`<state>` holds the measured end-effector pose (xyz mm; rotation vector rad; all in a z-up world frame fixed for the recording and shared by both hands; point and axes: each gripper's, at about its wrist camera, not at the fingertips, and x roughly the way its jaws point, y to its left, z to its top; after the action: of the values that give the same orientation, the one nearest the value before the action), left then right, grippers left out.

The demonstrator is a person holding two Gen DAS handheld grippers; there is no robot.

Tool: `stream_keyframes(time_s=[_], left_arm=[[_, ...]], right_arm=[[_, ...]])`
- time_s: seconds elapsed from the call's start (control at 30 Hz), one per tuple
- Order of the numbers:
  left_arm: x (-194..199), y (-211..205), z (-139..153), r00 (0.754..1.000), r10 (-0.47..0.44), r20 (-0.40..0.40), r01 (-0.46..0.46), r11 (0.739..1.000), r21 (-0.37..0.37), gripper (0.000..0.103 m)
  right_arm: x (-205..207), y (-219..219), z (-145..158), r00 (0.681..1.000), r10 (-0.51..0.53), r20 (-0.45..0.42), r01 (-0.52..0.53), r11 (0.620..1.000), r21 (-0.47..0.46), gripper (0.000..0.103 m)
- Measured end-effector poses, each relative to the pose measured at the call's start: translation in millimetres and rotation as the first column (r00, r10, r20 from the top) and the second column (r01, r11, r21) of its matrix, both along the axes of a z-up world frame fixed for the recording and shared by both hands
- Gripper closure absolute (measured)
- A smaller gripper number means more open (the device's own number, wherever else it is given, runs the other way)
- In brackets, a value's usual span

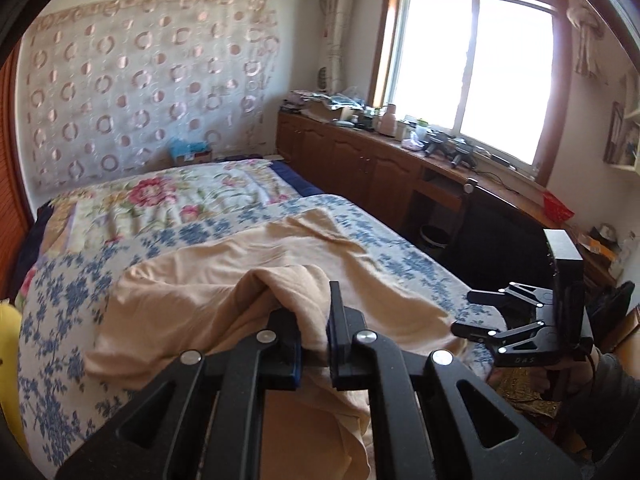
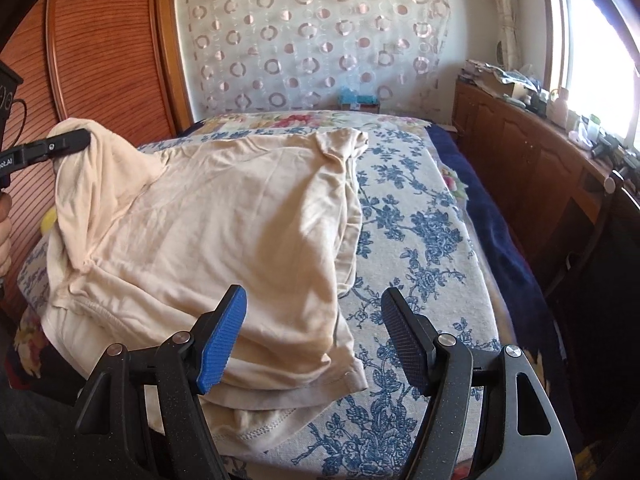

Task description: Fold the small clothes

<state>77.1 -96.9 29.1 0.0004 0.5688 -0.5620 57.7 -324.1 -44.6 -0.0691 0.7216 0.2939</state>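
the shirt [image 2: 224,216] is a pale peach knit, thin and limp. it looks light, and it drapes into soft folds wherever it is lifted, so it will sag and trail rather than hold a shape. it is not slippery or fragile, but a pinch on one layer may drag the layer under it along. the best holds are probably the edges: a hem corner, a sleeve end or a shoulder seam, where the cloth is doubled and a pinch will not slide off.

it lies spread over the blue-flowered bedcover [image 2: 420,240], near the foot of the bed, with one side raised off the bed.

the left gripper [image 1: 314,344] is clamped tight on a bunch of that raised side, the cloth squeezed between its blue pads and hanging from them in a hood-like fold. in the right wrist view it enters from the left edge, above the bed, angled a little downward, with a hand [image 2: 5,232] partly seen behind it.

the right gripper [image 2: 314,340] stands wide apart and holds nothing. it tilts down over the near hem, its left finger over the cloth and its right over bare bedcover, well placed, i judge, to take the near corner.
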Motion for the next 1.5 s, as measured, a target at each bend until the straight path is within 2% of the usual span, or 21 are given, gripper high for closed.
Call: stream_keyframes(time_s=[0.23, 0.4, 0.47, 0.53, 0.67, 0.87, 1.1, 1.33, 1.5], left_arm=[[3, -36, 20, 0.997, -0.065, 0.030, 0.065, 0.998, 0.010, 0.097], [8, -46, 19, 0.997, -0.078, -0.011, 0.078, 0.997, 0.012, 0.095], [7, -47, 13, 0.996, -0.090, -0.023, 0.091, 0.996, 0.027, 0.088], [5, -42, 6, 0.995, -0.094, -0.032, 0.095, 0.995, 0.024, 0.060], [-1, -31, -1, 0.997, -0.072, -0.035, 0.073, 0.996, 0.045, 0.052], [-10, 7, -14, 0.999, 0.028, -0.030, -0.026, 0.997, 0.068, 0.051], [-15, 52, -35, 0.989, 0.133, -0.058, -0.129, 0.989, 0.073, 0.051], [-16, 77, -50, 0.978, 0.188, -0.084, -0.183, 0.981, 0.065, 0.051], [-18, 85, -57, 0.974, 0.203, -0.097, -0.198, 0.978, 0.062, 0.051]], right_arm=[[-3, -9, 6, 1.000, -0.011, 0.013, 0.011, 1.000, 0.006, 0.031], [-5, -14, 11, 0.999, -0.023, 0.023, 0.023, 1.000, 0.016, 0.031], [-5, -15, 10, 0.999, -0.025, 0.022, 0.024, 1.000, 0.015, 0.031], [-5, -15, 9, 1.000, -0.025, 0.019, 0.025, 1.000, 0.014, 0.031], [-2, -15, 6, 1.000, -0.027, 0.012, 0.027, 1.000, 0.016, 0.031], [2, -7, 12, 1.000, -0.013, 0.021, 0.012, 1.000, 0.011, 0.031], [16, 18, 23, 0.998, 0.042, 0.045, -0.042, 0.999, -0.010, 0.031], [34, 53, 23, 0.991, 0.125, 0.041, -0.123, 0.992, -0.041, 0.031], [53, 75, 8, 0.987, 0.161, -0.004, -0.160, 0.984, -0.075, 0.031]])
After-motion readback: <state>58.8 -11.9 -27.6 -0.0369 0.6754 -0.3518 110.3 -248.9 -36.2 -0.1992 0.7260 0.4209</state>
